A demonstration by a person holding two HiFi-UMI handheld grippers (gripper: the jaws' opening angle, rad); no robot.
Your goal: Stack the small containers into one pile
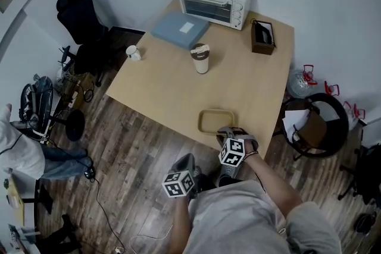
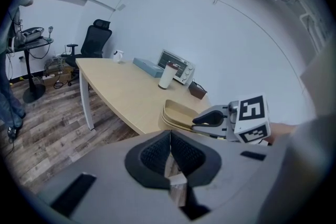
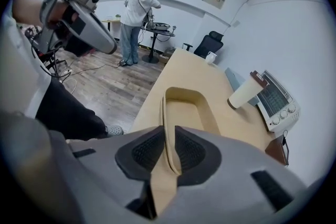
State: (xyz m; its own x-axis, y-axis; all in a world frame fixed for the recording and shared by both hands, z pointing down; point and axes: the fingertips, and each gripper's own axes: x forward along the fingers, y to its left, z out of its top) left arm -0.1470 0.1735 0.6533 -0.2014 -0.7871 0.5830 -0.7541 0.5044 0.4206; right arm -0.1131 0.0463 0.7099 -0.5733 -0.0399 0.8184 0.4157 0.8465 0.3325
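Right gripper [image 3: 167, 152] clamped on near rim of stacked trays [image 3: 189, 113] at table [image 3: 194, 71] edge — left gripper [image 2: 170, 152] clenched, empty, short of table.

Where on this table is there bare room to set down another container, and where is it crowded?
Free: the wide middle of the table, between the cup and the container stack; also the left edge this side of the mug. Crowded: the far edge, with toaster oven, blue box and brown box.
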